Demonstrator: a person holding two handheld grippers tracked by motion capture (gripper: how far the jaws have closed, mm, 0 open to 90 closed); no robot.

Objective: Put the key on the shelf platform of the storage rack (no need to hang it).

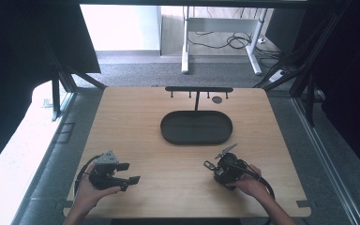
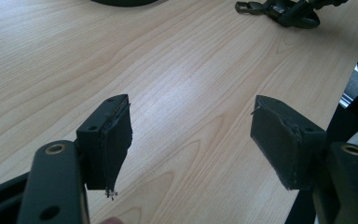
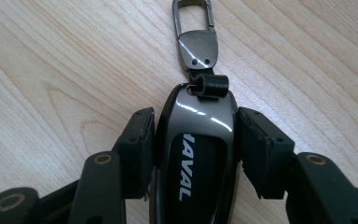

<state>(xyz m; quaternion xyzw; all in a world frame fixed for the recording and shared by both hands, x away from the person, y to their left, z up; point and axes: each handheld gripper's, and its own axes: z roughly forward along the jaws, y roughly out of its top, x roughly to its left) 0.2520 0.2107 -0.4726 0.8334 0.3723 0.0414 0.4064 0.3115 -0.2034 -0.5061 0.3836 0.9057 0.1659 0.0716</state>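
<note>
A dark glossy car key fob [image 3: 198, 154] with white lettering lies on the wooden table [image 1: 136, 131], its metal carabiner clip [image 3: 192, 14] pointing away from me. My right gripper [image 3: 196, 116] is shut on the fob, one pad pressing on each side. From above, the right gripper [image 1: 218, 168] sits low over the front right of the table, and the clip [image 1: 209, 165] sticks out to its left. My left gripper [image 1: 130, 172] is held at the front left, open, with bare wood between its pads [image 2: 114, 140].
A black oval tray [image 1: 196, 127] lies in the middle of the table. Behind it stands a black rack [image 1: 198, 89] with small hooks, and a round tag [image 1: 217, 99] hangs from one. Dark frame posts flank the table.
</note>
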